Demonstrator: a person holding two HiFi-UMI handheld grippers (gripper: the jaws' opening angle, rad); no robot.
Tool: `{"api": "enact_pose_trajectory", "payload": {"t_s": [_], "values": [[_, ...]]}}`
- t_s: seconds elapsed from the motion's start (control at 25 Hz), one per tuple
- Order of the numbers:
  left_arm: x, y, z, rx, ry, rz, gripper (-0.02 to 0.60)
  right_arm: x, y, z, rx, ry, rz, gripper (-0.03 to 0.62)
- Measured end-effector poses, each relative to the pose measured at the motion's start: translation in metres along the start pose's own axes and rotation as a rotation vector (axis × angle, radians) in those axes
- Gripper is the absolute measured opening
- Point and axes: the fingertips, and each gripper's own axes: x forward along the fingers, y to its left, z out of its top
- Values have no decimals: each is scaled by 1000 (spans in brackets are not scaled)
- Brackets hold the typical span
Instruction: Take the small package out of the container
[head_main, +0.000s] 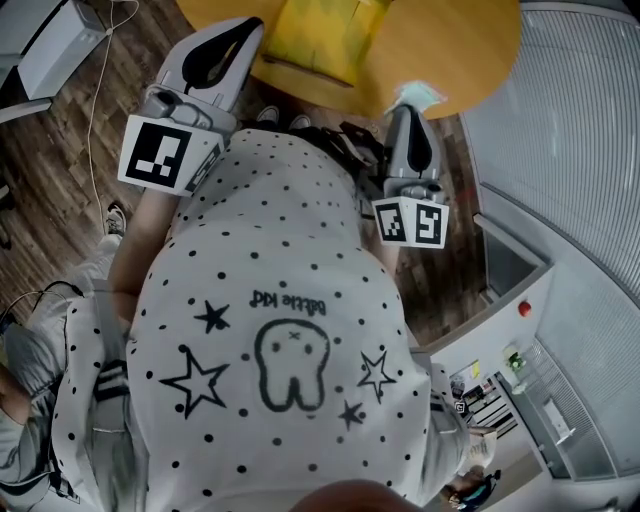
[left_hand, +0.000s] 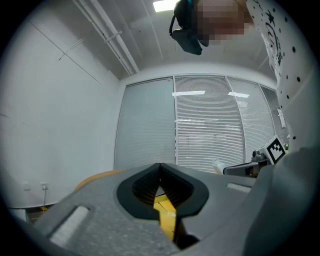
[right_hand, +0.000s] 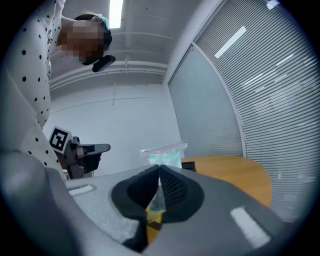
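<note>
A round wooden table (head_main: 470, 50) carries the yellow container (head_main: 320, 35). My right gripper (head_main: 405, 108) is shut on the small package (head_main: 418, 95), a clear plastic bag with pale teal contents. It holds the package above the table's near edge, to the right of the container. In the right gripper view the bag (right_hand: 162, 154) sticks up past the closed tips (right_hand: 159, 166). My left gripper (head_main: 250, 25) points level at the container's left edge. Its tips (left_hand: 160, 165) meet, and the yellow container (left_hand: 165, 215) shows through the gap beneath them.
My polka-dot shirt fills the lower head view. A white cable (head_main: 95, 100) trails over the wooden floor at left, near a white box (head_main: 50, 40). A wall of blinds (head_main: 570, 120) and a white unit with a red button (head_main: 525, 308) stand at right.
</note>
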Motion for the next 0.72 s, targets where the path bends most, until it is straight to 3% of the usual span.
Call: {"api": "enact_pose_trajectory", "payload": {"t_s": [0.72], "values": [[-2, 2, 1, -5, -7, 14, 9, 3, 0, -1, -4, 15, 14, 5]]}}
